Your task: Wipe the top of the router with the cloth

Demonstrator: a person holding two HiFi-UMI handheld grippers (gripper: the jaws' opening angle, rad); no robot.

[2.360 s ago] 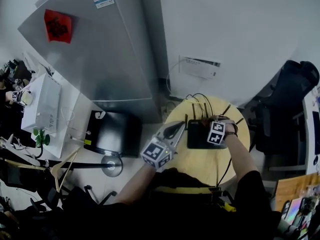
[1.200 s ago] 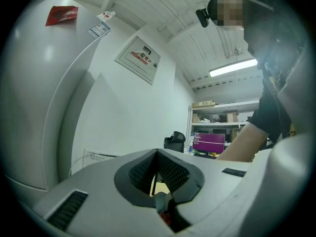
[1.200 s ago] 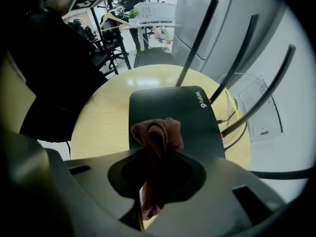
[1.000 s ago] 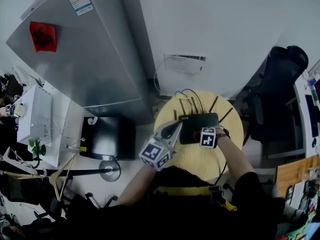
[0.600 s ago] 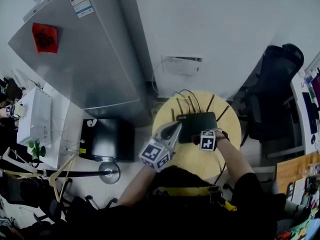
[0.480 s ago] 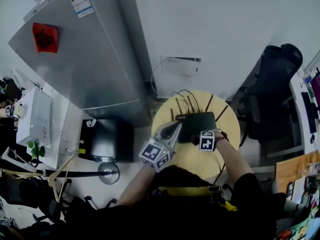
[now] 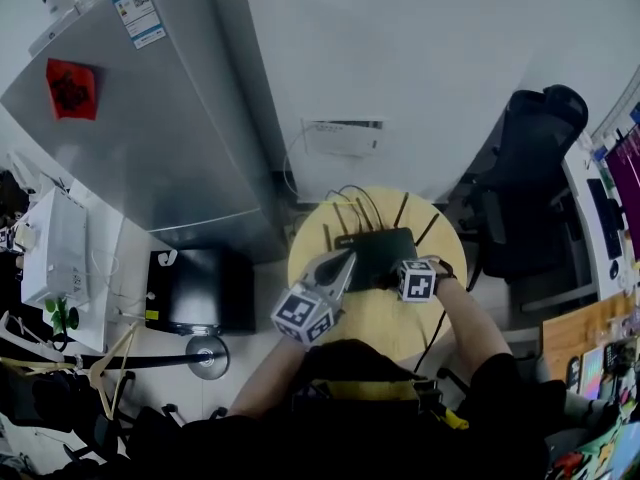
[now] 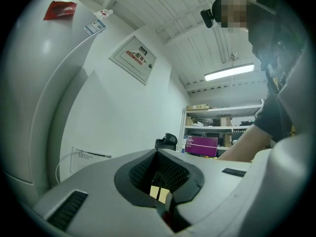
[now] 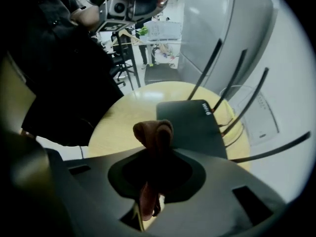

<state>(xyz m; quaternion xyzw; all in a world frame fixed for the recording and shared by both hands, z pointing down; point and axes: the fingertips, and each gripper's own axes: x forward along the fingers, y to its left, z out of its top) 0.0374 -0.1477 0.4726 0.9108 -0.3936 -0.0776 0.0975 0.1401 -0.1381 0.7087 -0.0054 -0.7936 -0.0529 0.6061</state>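
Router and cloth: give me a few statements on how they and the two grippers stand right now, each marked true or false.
1. The right gripper has its fingers shut on a brown cloth. True.
2. The router is white. False: it is black.
3. The router sits on a round yellow table. True.
4. The left gripper holds the cloth. False: its fingers are together with nothing between them; the cloth is in the right gripper.
5. The router's antennas lie folded flat on its top. False: they stick up, tilted, from its far edge.
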